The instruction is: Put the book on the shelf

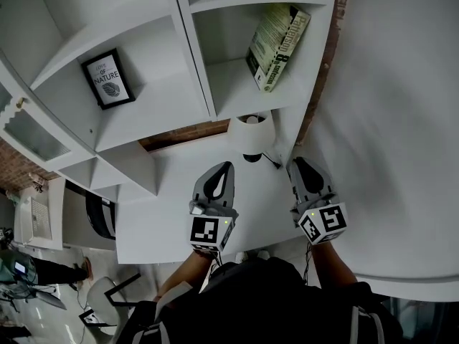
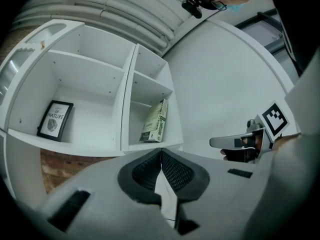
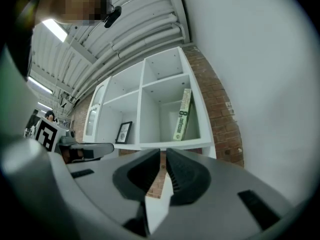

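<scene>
A green book [image 1: 278, 46] leans tilted against the right wall of the lower right compartment of the white shelf [image 1: 208, 84]. It also shows in the left gripper view, book [image 2: 155, 121], and in the right gripper view, book [image 3: 182, 115]. My left gripper [image 1: 228, 165] and right gripper [image 1: 295, 162] hover side by side over the white table [image 1: 165, 213], well short of the shelf. Each has its jaws shut with nothing between them. Both point towards the shelf.
A framed "Nature" picture [image 1: 107, 79] stands in the compartment left of the book. A white lamp [image 1: 249, 133] sits on the table just ahead of the grippers. A white wall [image 1: 401, 120] runs along the right. Chairs and floor lie below at the left.
</scene>
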A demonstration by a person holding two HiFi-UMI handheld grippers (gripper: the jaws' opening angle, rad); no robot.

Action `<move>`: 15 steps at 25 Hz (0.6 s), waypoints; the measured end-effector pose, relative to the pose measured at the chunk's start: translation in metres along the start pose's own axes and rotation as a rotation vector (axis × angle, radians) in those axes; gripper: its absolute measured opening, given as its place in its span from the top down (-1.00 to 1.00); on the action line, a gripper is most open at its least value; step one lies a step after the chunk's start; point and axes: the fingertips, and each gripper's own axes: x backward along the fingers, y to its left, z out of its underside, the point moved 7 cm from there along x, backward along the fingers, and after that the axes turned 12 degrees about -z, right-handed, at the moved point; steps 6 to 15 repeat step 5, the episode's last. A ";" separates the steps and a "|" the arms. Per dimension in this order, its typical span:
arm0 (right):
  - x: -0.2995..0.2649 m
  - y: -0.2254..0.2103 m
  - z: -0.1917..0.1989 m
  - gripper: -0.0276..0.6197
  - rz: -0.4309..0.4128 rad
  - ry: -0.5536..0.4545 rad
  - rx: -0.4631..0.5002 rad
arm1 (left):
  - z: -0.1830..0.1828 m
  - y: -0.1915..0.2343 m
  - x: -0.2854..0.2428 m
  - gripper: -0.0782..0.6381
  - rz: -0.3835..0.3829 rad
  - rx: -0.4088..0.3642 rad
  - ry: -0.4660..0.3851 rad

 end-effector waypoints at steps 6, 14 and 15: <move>0.002 0.010 0.019 0.75 -0.015 0.033 -0.022 | 0.015 0.002 0.007 0.73 0.019 0.012 0.013; 0.002 0.010 0.019 0.75 -0.015 0.033 -0.022 | 0.015 0.002 0.007 0.73 0.019 0.012 0.013; 0.002 0.010 0.019 0.75 -0.015 0.033 -0.022 | 0.015 0.002 0.007 0.73 0.019 0.012 0.013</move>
